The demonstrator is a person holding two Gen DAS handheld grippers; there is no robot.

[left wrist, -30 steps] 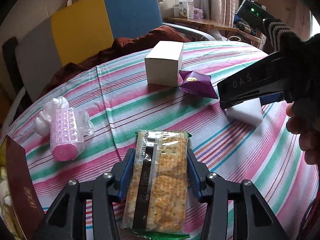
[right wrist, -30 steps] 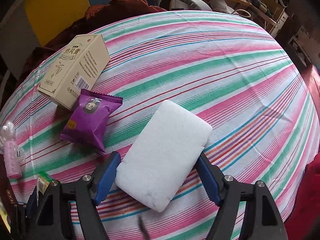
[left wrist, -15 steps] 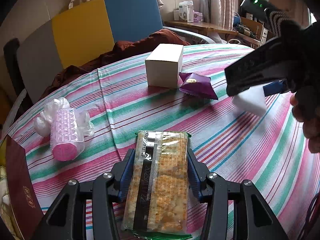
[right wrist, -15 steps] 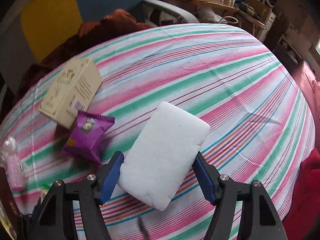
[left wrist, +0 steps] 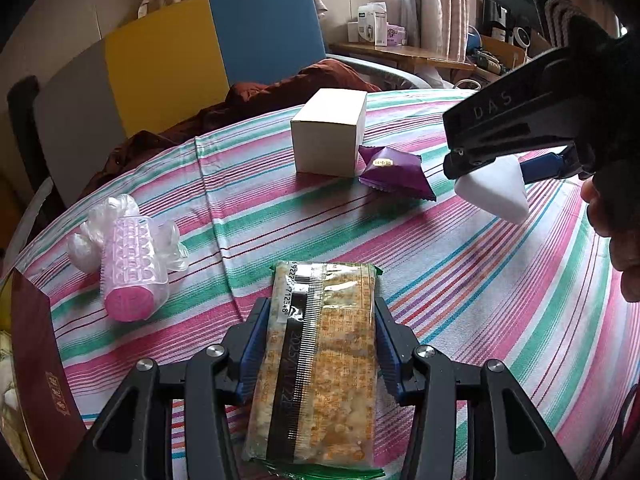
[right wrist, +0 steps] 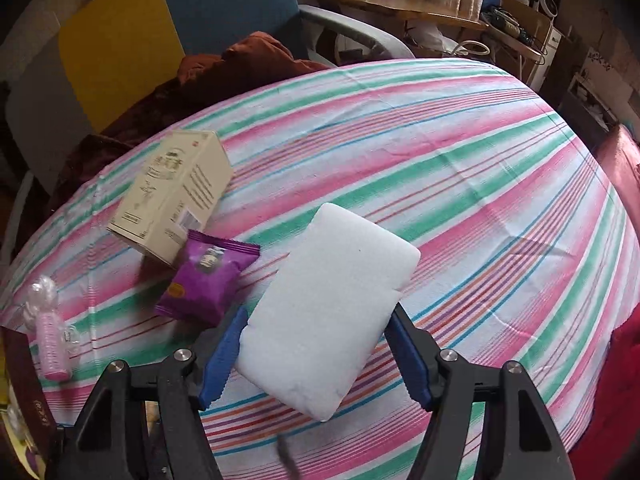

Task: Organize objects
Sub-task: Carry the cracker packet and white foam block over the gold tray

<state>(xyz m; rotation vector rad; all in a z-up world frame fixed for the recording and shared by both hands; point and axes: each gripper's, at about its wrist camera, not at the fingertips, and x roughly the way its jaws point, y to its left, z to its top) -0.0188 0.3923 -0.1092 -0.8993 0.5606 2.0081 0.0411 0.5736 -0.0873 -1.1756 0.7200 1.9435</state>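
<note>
the white sponge block sits clamped between the blue pads of the right tool, lifted clear of the striped tabletop and tilted, its far corner pointing away from the camera; the jaws stand partly closed and press on its two long sides. in the left wrist view the same block hangs under the right tool above the right part of the cloth, with the person's hand behind it. the cracker packet is held lengthwise in the left tool, whose blue pads grip both of its long edges at a narrow opening; the packet's far end reaches out over the striped tabletop. just beyond the sponge block lies the purple snack pouch, touching the cream carton box that lies on its side behind it. well to the left, a pink hair roller in clear plastic wrap lies on the cloth, near a dark red box lid at the tabletop's left edge. behind the tabletop a brown cloth is heaped on a chair with yellow and blue back panels.
</note>
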